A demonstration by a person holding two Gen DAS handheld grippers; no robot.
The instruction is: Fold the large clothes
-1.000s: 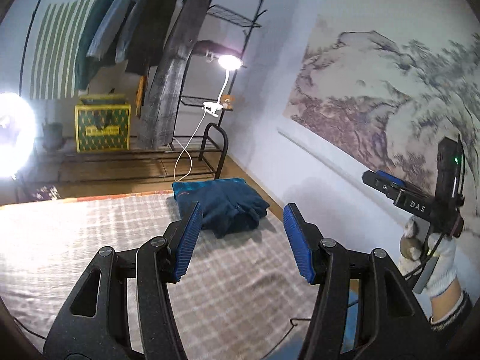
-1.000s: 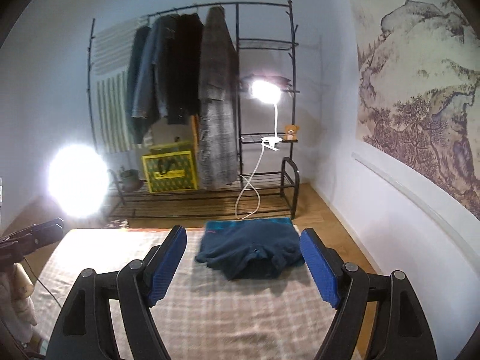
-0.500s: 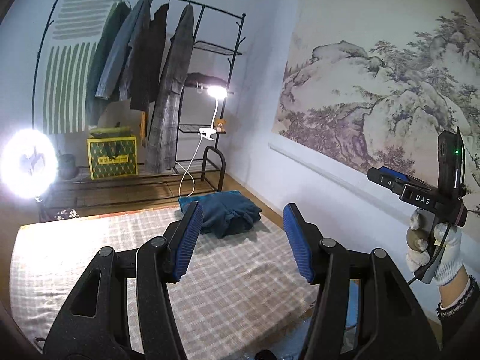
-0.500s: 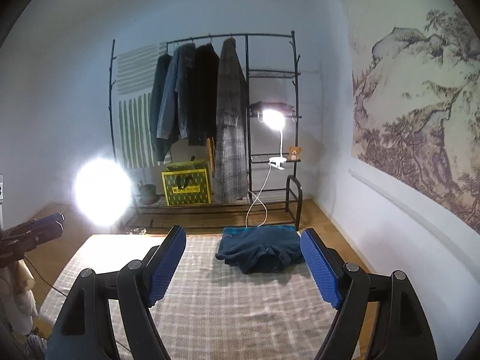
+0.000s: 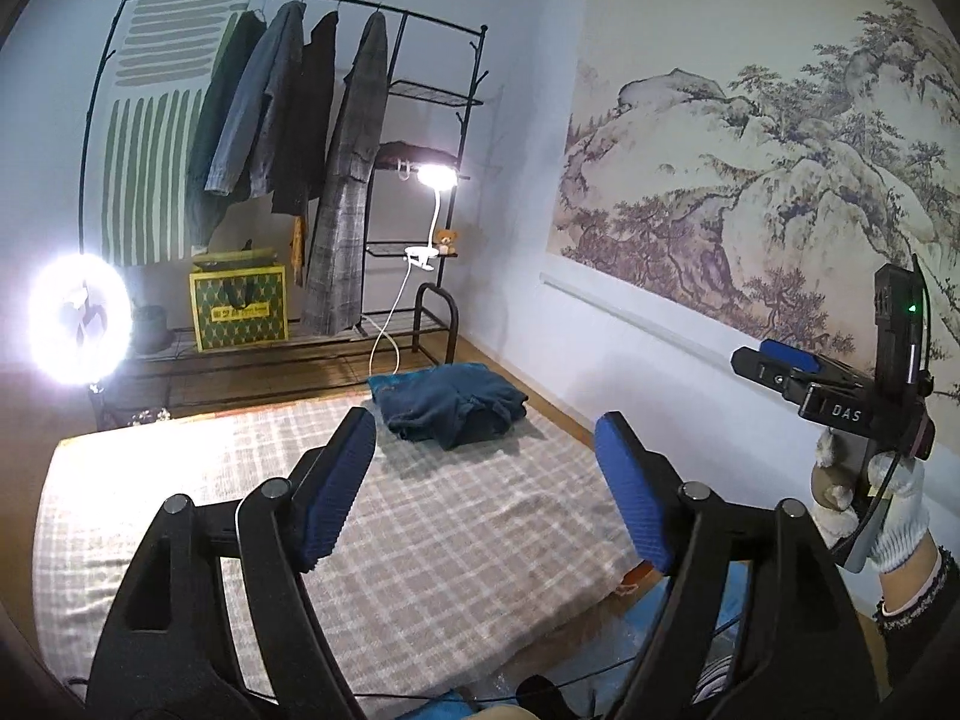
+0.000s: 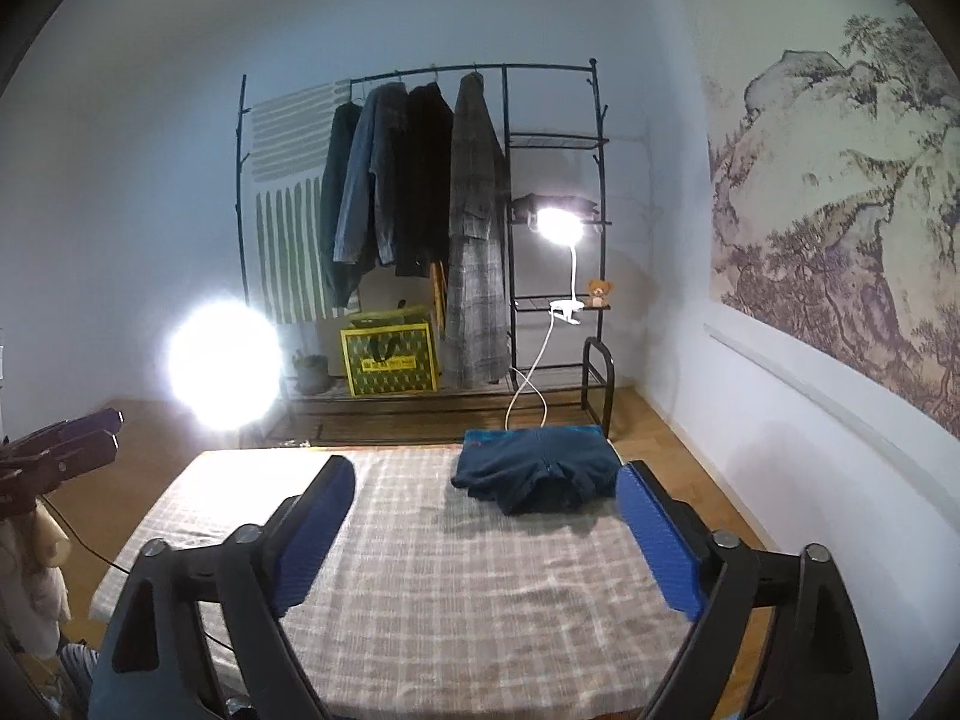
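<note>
Your left gripper [image 5: 486, 483] has just been opening its fingers; they stand wide apart with nothing between them, only the checked cloth [image 5: 384, 540] covering the surface below. Your right gripper [image 6: 483, 531] has also just been spreading, and its blue fingers [image 6: 657, 534] stand very wide and hold nothing.

The folded dark blue garment [image 6: 537, 468] lies at the far end of the cloth, at about 1 o'clock from your right gripper and at 12 o'clock from your left one, well apart from both. It rests on a teal piece whose edge shows at its far side.

In the left view, your gloved right hand [image 5: 870, 501] grips its handle at 3 o'clock. Beyond the surface stand a clothes rack [image 6: 420, 198] with hanging coats, a yellow bag [image 6: 390, 357], a clip lamp [image 6: 561, 225] and a bright ring light [image 6: 222, 366].
</note>
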